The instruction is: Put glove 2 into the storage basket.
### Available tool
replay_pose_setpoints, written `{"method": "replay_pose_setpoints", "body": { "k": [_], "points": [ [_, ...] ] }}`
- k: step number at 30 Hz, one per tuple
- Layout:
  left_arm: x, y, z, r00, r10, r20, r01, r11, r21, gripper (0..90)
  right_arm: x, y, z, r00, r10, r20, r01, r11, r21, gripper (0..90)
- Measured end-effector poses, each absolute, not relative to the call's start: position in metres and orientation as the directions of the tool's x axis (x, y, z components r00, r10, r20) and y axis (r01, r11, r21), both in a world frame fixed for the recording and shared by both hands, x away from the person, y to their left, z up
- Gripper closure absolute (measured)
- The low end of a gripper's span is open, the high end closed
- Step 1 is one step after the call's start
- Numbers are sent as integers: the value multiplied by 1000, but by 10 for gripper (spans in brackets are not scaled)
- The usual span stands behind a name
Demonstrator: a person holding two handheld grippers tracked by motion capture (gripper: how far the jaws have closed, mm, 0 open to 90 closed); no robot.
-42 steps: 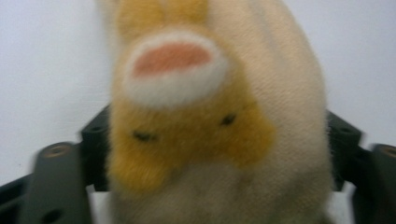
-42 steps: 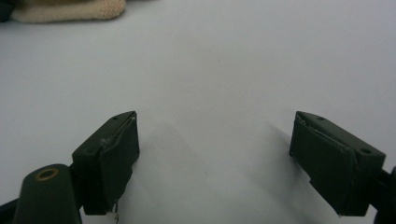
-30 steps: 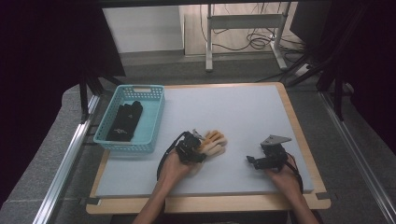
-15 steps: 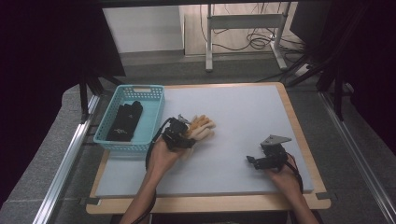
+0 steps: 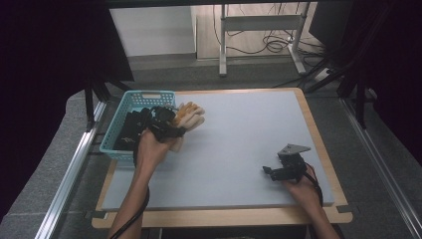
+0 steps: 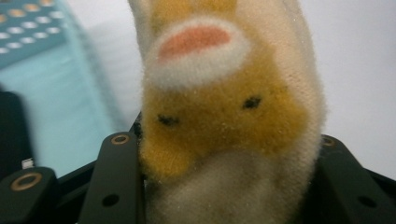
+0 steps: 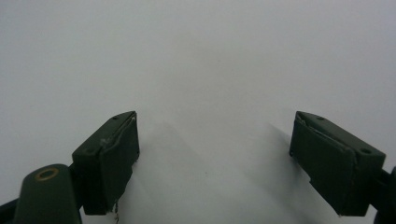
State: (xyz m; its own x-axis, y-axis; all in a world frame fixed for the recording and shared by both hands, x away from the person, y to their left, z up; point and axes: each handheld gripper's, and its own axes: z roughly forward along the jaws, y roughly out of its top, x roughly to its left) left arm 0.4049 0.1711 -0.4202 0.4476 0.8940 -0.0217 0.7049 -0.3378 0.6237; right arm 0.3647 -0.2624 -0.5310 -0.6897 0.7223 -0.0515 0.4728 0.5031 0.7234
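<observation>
My left gripper (image 5: 171, 124) is pinching the plush toy (image 5: 190, 115) between its jaws, raised just beside the teal basket (image 5: 130, 102); my right gripper (image 5: 278, 172) sits spread wide over bare tabletop (image 5: 249, 129).

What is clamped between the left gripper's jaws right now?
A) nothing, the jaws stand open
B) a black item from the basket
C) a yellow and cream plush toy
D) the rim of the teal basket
C: in the left gripper view the left gripper has both black jaws pressed against the sides of the yellow and cream plush toy, beside the teal basket.
</observation>
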Motion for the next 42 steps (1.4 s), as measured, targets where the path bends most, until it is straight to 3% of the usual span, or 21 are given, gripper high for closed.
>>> {"method": "replay_pose_setpoints", "body": {
  "k": [12,25,35,42],
  "points": [
    [421,225,-411,311,950,-28,752,-228,618,500,365,-262,-531,-690,722,-52,472,503,724,156],
    [443,258,-430,196,980,-26,797,-144,587,492,365,-262,-531,-690,722,-51,473,503,724,156],
    [464,262,-469,165,986,-7,848,-138,512,482,365,-262,-531,-690,722,-52,472,503,724,156],
    [479,250,-487,212,977,-6,873,-186,450,470,365,-262,-531,-690,722,-51,473,503,724,156]
  ]
}}
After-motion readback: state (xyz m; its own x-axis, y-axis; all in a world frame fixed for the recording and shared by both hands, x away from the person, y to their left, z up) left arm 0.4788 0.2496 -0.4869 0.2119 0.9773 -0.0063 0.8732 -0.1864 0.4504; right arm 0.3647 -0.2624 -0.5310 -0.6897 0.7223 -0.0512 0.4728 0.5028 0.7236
